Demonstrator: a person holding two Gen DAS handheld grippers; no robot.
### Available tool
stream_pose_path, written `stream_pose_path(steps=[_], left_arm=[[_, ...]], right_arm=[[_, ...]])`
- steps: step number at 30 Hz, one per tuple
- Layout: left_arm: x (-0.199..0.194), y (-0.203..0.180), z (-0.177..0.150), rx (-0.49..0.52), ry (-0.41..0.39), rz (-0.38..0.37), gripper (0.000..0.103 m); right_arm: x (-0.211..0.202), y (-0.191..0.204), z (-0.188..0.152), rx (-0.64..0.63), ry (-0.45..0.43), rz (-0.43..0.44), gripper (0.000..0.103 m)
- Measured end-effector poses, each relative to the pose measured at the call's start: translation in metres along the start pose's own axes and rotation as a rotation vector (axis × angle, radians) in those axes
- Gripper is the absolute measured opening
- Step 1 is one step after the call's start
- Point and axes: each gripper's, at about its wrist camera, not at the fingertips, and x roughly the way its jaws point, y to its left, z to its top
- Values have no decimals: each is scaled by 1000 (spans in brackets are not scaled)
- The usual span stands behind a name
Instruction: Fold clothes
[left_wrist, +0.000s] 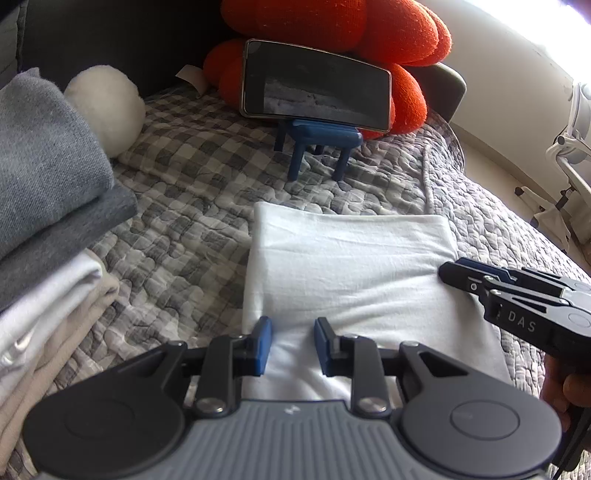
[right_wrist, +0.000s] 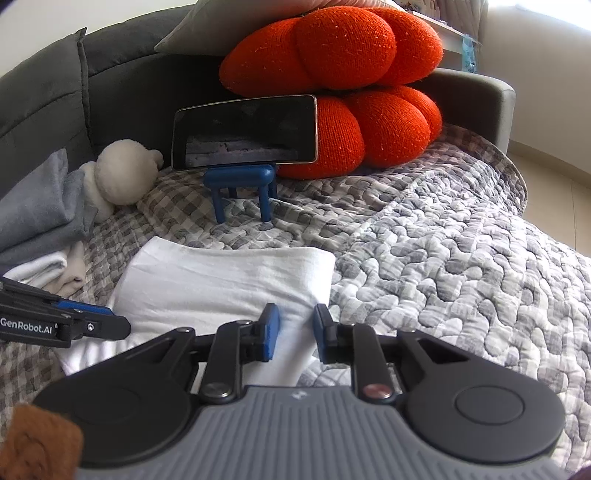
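Centrally, a folded white garment (left_wrist: 354, 266) is seen laid flat on a grey checked quilt (left_wrist: 177, 236), occupying the middle of both wrist views. The left gripper (left_wrist: 292, 347) is held over the garment's near edge, its 2 blue-padded fingers (left_wrist: 263, 345) spread apart with white cloth visible in the gap; nothing is clamped between them. The right gripper (right_wrist: 295, 338) is positioned over the garment's near right corner, its fingers likewise parted and closed on nothing. In the left wrist view, the right gripper is seen entering from the right edge of the frame, its tips at the garment's right side; from this side angle its opening cannot be judged.

A stack of folded clothes (left_wrist: 48, 236), grey on top and white and beige below, is shown at the left edge of the left wrist frame, near the garment but apart from it. A smartphone (right_wrist: 245, 132) is propped sideways on a small blue stand (right_wrist: 243, 190) in the upper centre of both frames, backed by an orange knot cushion (right_wrist: 340, 88). A white plush toy (right_wrist: 120, 177) is seen at the upper left, against a dark grey sofa back (right_wrist: 122, 74). A brown fuzzy object (right_wrist: 37, 446), not identifiable, is caught in the lower left corner of the right wrist view.
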Motion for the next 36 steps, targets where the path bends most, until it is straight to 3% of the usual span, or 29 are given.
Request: stream_pose_path(steps=[29, 36], left_arm=[[0, -1, -1, 13, 0, 0, 27], [0, 0, -1, 14, 1, -4, 27]], right_arm=[[1, -1, -2, -6, -5, 4, 24], [1, -9, 1, 11, 0, 12, 29]])
